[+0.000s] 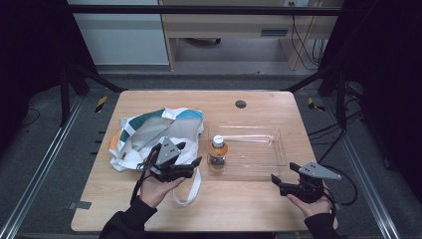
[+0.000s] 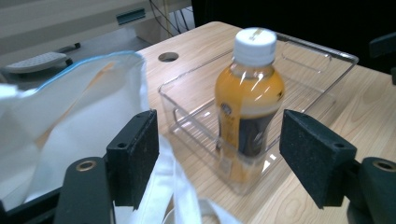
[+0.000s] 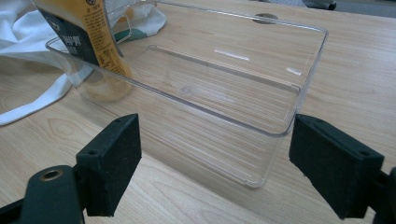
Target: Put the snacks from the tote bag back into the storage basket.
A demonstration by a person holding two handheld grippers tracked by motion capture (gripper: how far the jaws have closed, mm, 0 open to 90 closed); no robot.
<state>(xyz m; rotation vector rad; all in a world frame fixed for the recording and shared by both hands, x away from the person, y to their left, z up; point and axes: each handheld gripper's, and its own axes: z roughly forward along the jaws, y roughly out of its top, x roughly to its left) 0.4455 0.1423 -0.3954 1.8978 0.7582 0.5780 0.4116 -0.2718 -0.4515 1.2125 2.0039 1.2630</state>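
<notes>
A small bottle (image 1: 217,152) of orange drink with a white cap stands upright in the near left corner of a clear plastic tray (image 1: 268,160). In the left gripper view the bottle (image 2: 249,105) is a short way beyond the open jaws, apart from both pads. My left gripper (image 1: 191,156) hovers open just left of the bottle, over the cloth bag (image 1: 154,130). My right gripper (image 1: 282,178) is open in front of the tray's near right corner (image 3: 261,179), nothing between its pads. The bottle's lower part (image 3: 88,32) shows at the upper left of the right gripper view.
The white tote bag with teal and orange patches lies crumpled left of the tray, its strap (image 1: 191,191) looping toward the table's front edge. A round cable hole (image 1: 241,104) sits at the table's far side. Bare wood lies between the two hands.
</notes>
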